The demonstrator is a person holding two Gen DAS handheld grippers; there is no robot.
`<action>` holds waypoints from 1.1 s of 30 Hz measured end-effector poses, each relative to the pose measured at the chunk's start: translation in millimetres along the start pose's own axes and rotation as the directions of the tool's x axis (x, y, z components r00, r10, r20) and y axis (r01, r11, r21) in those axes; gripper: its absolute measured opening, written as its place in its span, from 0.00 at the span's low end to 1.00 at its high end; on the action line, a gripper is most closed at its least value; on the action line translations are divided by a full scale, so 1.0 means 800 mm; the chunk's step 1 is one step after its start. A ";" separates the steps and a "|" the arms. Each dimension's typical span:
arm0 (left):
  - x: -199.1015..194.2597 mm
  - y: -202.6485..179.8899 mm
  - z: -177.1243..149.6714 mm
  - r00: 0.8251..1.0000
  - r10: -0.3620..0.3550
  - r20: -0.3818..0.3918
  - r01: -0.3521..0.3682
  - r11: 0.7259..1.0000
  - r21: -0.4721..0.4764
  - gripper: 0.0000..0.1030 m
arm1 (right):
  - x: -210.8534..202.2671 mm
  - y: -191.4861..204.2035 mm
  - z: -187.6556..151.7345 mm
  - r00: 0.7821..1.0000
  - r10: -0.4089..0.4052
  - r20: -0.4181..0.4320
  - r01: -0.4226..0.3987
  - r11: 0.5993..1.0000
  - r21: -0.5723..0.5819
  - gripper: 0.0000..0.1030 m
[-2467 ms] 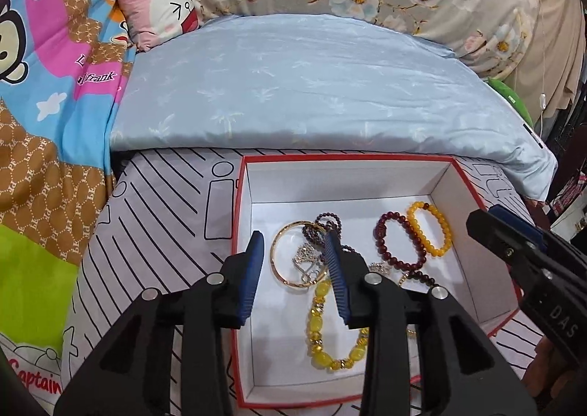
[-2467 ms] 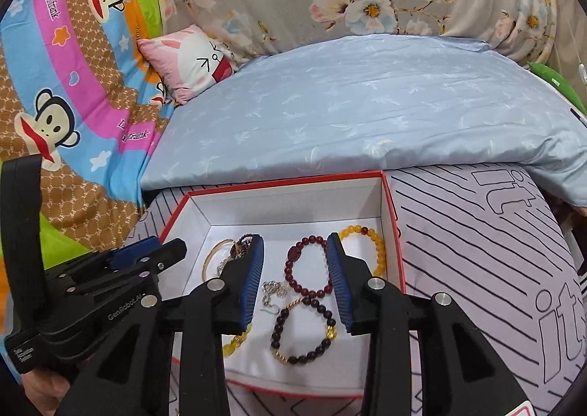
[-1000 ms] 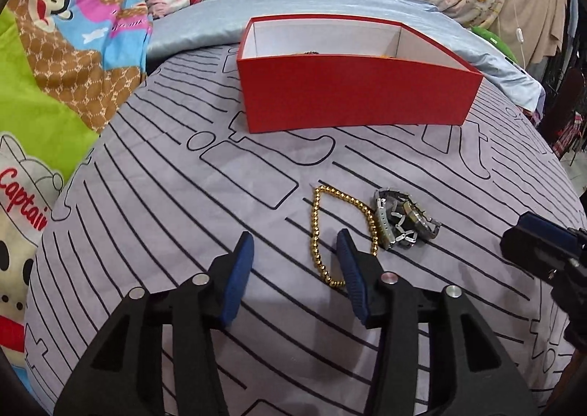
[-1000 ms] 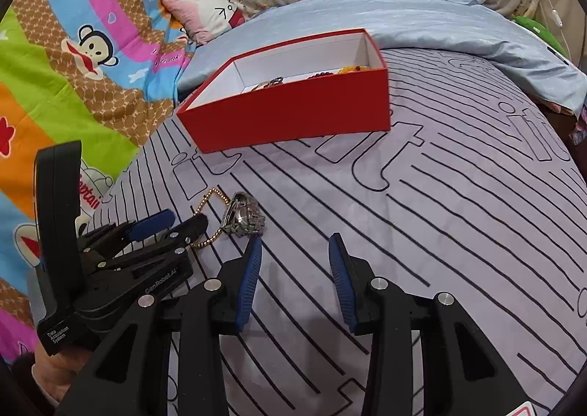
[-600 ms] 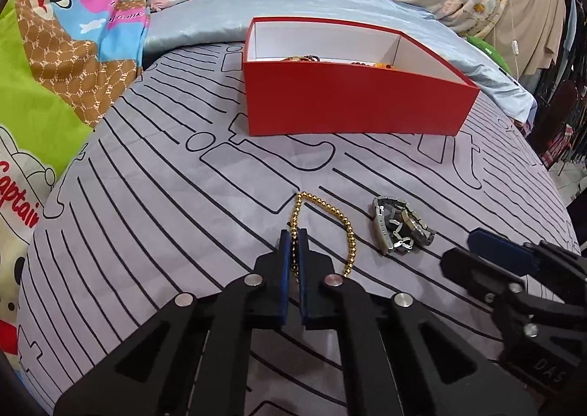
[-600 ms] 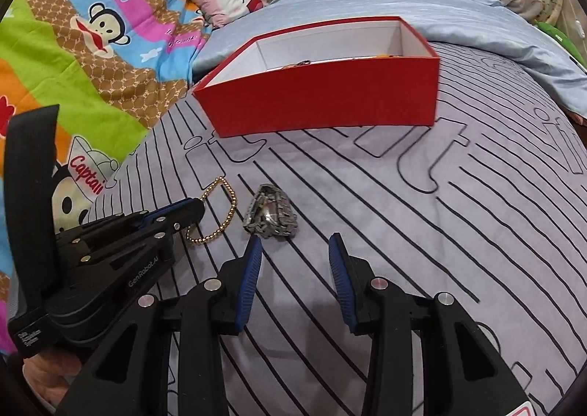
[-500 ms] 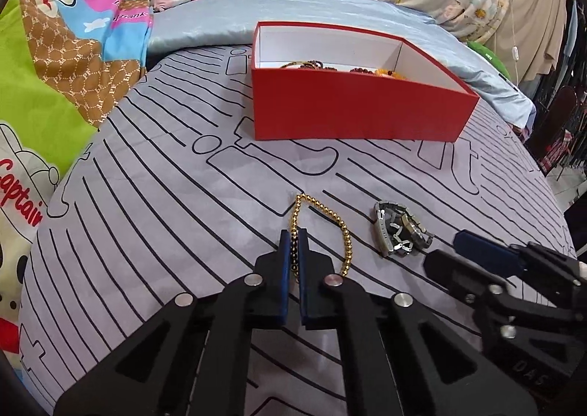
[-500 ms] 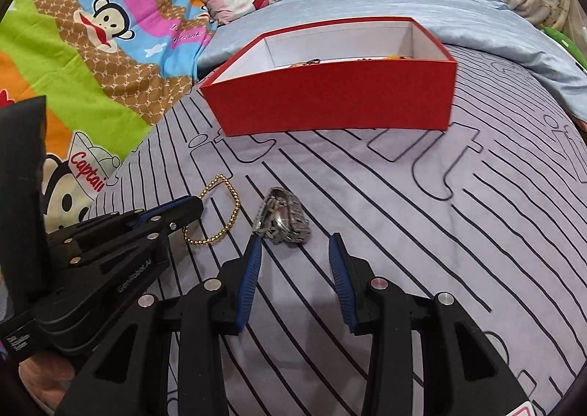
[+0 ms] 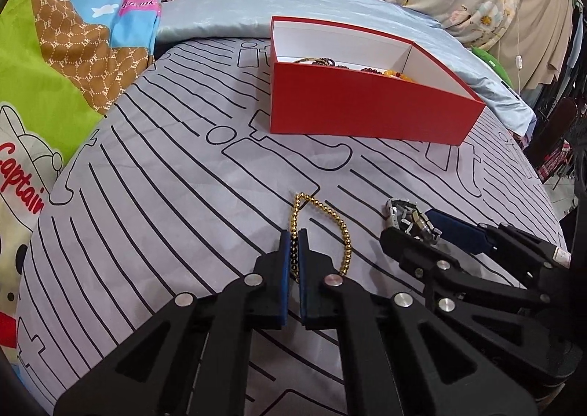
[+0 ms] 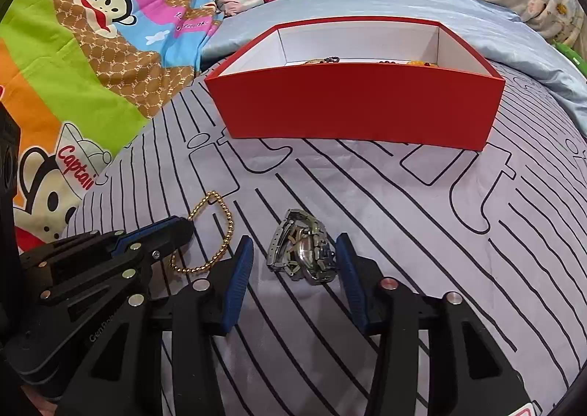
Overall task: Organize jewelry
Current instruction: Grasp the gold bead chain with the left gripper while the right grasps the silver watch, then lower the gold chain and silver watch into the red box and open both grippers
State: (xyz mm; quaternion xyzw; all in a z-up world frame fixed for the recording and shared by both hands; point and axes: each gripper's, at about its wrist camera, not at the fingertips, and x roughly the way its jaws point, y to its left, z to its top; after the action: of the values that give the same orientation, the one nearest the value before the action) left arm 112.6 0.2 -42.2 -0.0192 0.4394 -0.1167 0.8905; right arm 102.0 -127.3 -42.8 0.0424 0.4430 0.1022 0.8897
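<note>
Left wrist view: red box (image 9: 367, 115) far across striped sheet (image 9: 165, 195), beads barely showing inside, perhaps bracelets. Left gripper (image 9: 292, 250) pinched nearly shut on gold bead chain (image 9: 332, 221).

Right wrist view: right gripper (image 10: 295, 258) spread wide, straddling metal watch (image 10: 304, 250) without touching; chain just left.

The red box's (image 10: 356, 105) near wall hides most of the jewelry inside; only bead tops show. The left gripper's (image 9: 292, 250) jaws cover part of the gold bead bracelet (image 9: 332, 223).
</note>
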 end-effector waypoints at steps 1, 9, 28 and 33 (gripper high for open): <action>0.001 0.001 -0.001 1.000 -0.004 -0.004 0.004 1.000 -0.003 0.03 | 0.000 -0.001 0.000 1.000 -0.013 0.001 0.013 1.000 -0.004 0.35; 0.002 0.001 -0.003 1.000 -0.019 -0.013 0.019 1.000 -0.015 0.03 | -0.003 -0.016 -0.002 1.000 0.011 -0.003 -0.011 0.999 0.030 0.17; -0.034 -0.026 0.010 0.991 -0.130 0.027 0.131 0.991 -0.010 0.02 | -0.066 -0.041 0.003 0.995 0.032 0.094 -0.042 0.994 0.101 0.17; -0.054 -0.036 0.021 0.985 -0.163 0.055 0.163 0.987 -0.004 0.02 | -0.088 -0.048 0.013 0.990 0.030 0.135 -0.045 0.993 0.109 0.17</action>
State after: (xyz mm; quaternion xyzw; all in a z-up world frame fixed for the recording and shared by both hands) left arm 95.1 -19.2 5.4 -0.0619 0.4123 -0.1867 0.8896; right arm 74.7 -180.2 11.9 0.1069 0.3866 0.0908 0.9115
